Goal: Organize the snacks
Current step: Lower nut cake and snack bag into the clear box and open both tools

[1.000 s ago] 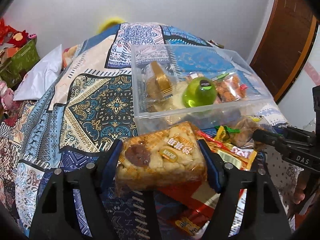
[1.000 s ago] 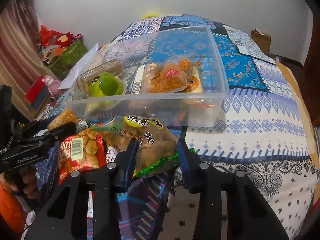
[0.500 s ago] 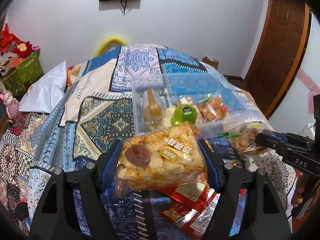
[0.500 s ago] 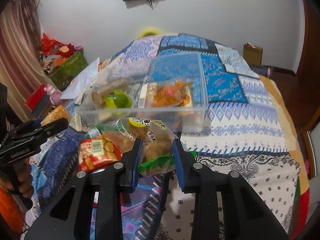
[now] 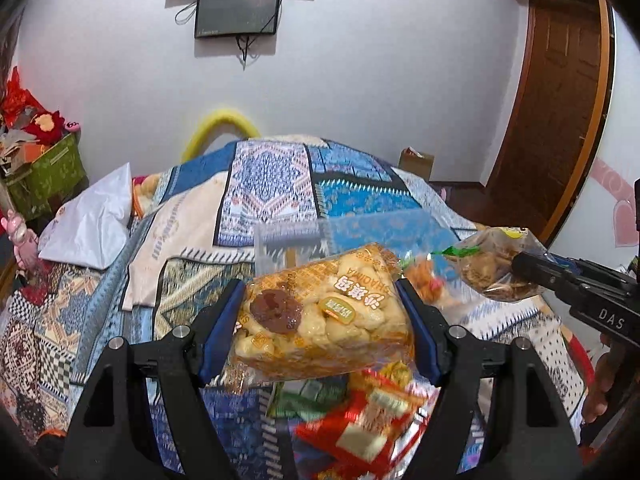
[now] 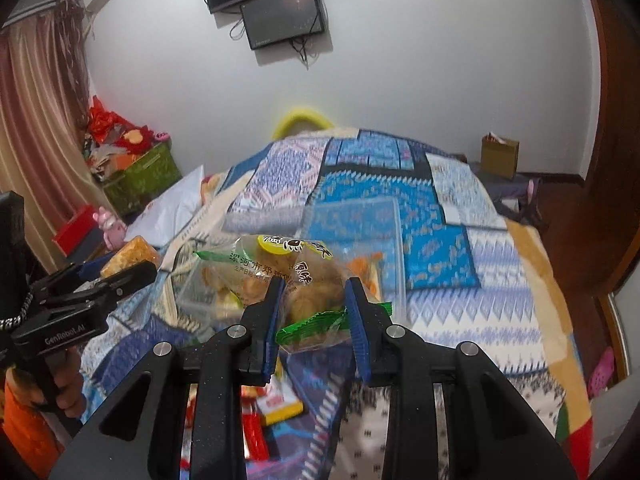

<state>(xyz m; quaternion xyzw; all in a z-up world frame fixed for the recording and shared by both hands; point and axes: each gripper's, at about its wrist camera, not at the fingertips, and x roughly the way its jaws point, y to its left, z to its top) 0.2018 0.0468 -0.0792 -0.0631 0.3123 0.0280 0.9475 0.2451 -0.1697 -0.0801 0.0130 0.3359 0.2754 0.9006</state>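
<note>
Both claws carry snacks: left claw (image 5: 320, 332) clamps the yellow pastry pack (image 5: 320, 320), right claw (image 6: 314, 312) pinches a green-edged bag (image 6: 296, 280). Next, probably dropping them into the clear bin (image 6: 360, 220) at frame centre.

White plastered wall (image 5: 360, 92) seen behind bed. Two dark screens (image 5: 238, 8) mounted high on wall, cables hung beneath. Bed covered by patchwork quilt (image 6: 420, 208) in blue, white and tan patterns. White pillow (image 5: 92, 220) laid at left side of bed. Yellow curved object (image 6: 302, 116) seen at far end of bed. Green box (image 6: 140, 176) filled with red items, set in left corner. Striped curtain (image 6: 36, 128) hung at left. Brown wooden door (image 5: 560, 112) set at right. Cardboard box (image 6: 500, 156) placed on dark wooden floor (image 6: 560, 216).
</note>
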